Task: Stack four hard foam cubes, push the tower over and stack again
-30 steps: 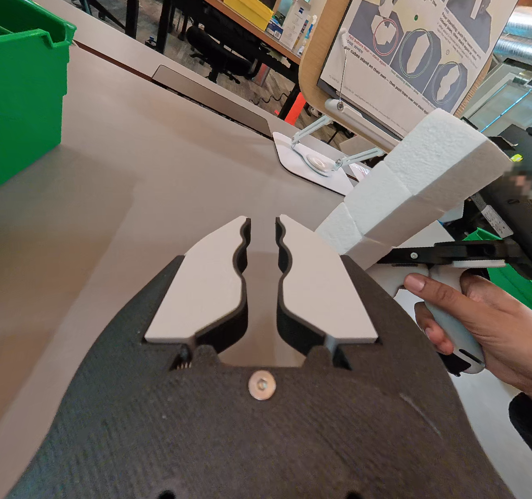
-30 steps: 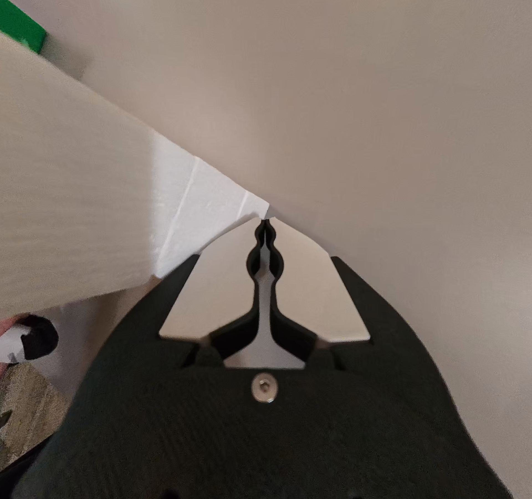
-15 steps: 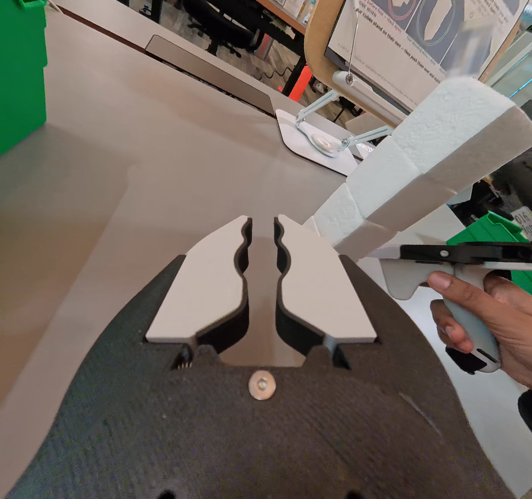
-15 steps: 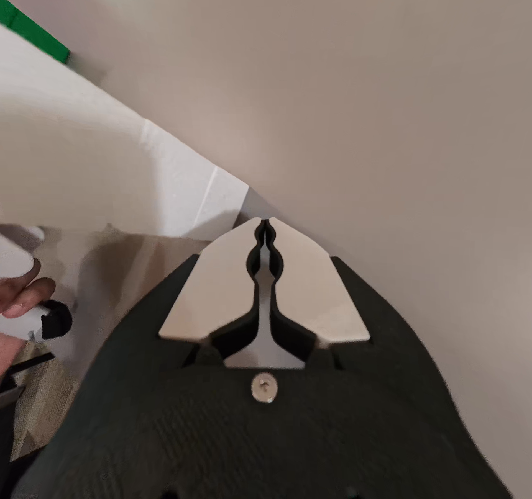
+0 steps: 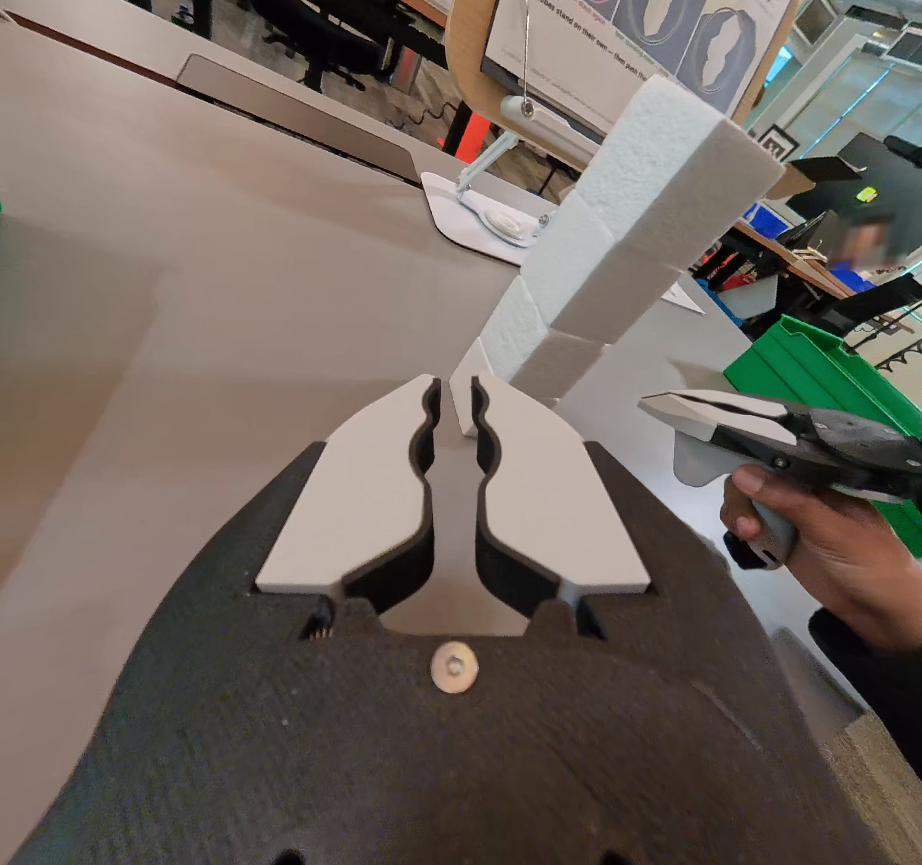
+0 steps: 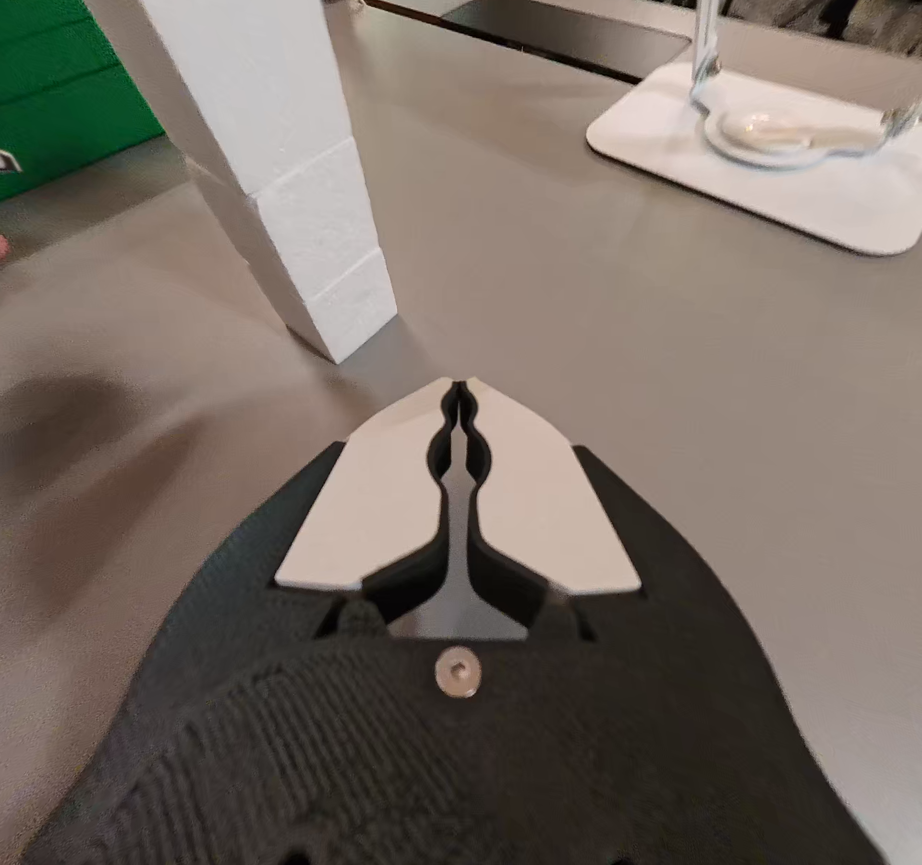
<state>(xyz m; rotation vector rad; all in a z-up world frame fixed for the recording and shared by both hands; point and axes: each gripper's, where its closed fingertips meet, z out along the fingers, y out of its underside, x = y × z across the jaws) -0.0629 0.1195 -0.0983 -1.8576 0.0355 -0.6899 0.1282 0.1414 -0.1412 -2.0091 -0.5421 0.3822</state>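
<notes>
White foam cubes form a stacked column standing free on the grey table, balanced on its own base, touched by neither tool. The left gripper sits low just before the bottom cube, fingers slightly parted. The right gripper, fingers pressed together and empty, hangs beside it in a hand.

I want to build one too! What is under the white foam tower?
The foam tower stands straight on the grey table, with nothing else showing beneath it. Its bottom face is pressed to the table, so that part stays hidden.
</notes>
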